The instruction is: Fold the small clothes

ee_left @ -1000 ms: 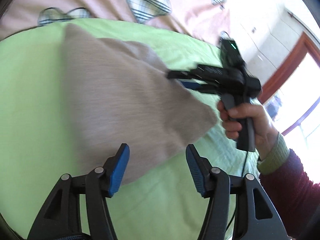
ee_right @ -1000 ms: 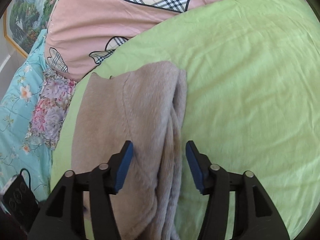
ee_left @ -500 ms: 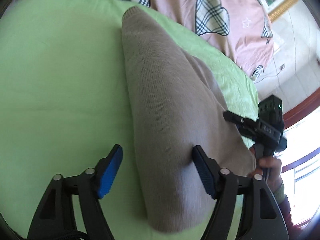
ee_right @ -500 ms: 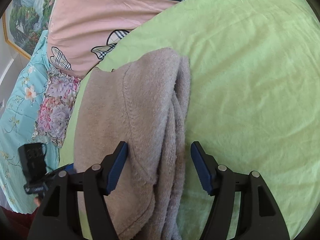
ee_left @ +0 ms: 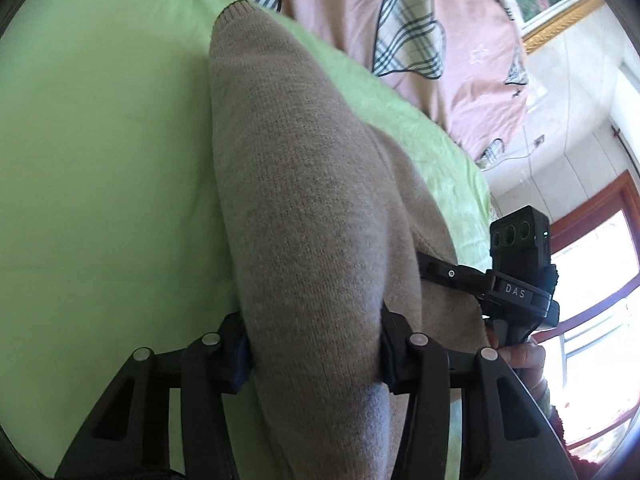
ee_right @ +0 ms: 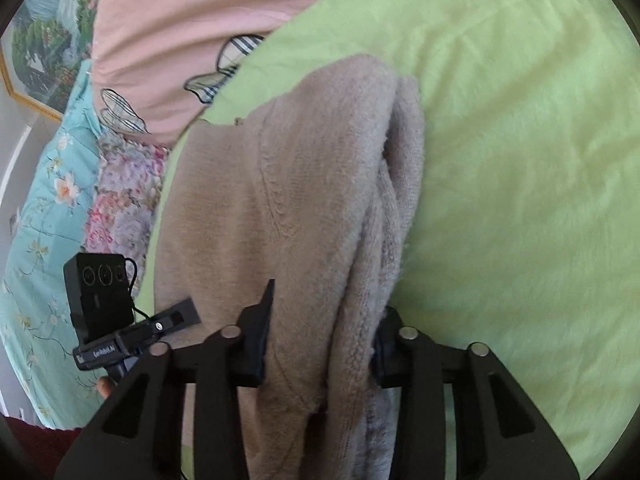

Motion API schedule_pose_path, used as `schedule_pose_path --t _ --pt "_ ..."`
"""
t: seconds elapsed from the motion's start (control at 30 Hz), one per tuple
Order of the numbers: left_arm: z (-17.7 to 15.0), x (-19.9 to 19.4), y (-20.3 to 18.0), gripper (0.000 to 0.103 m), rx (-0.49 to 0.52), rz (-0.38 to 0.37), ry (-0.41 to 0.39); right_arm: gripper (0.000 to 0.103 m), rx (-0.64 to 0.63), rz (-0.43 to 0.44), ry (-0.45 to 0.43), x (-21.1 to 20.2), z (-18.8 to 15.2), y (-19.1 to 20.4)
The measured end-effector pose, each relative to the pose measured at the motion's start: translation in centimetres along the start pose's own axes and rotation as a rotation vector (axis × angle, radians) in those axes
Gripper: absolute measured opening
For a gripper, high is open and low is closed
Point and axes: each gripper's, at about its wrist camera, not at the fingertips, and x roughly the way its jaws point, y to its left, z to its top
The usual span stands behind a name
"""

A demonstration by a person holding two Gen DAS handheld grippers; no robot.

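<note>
A beige knit garment lies folded lengthwise on a light green blanket. My left gripper straddles its near edge, the fabric filling the gap between the fingers. In the right wrist view the same garment runs away from me, and my right gripper straddles its thick folded edge. Both pairs of fingers press against the fabric. Each gripper shows in the other's view: the right gripper at the garment's right side, the left gripper at its left side.
A pink quilt with plaid hearts lies beyond the green blanket. A floral blue sheet is at the left in the right wrist view. A framed picture and a window edge the room.
Both grippers moved forward onto the garment's near edge and narrowed around the fabric. The left view swung from the garment's flat face to along its length.
</note>
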Motion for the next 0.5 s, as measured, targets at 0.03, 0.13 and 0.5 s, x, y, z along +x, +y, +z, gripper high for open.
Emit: schedule_pose_path --t 0.03,0.13,0.5 --pt "-0.3 -1.5 -0.1 0.048 0.006 0.004 -0.011 0.035 0.001 0.022 -0.006 -0.1 -0.4 0.6" --pt "-1.4 -5.7 0.5 0.048 0.021 0.030 -0.015 0.034 -0.018 0.098 -0.007 0.2 -2.1 3.3" --pt "-7.8 -13.5 9.6 0.058 -0.073 0.142 0.088 0.035 -0.064 0.171 0.095 7.7 -8.5 10.5"
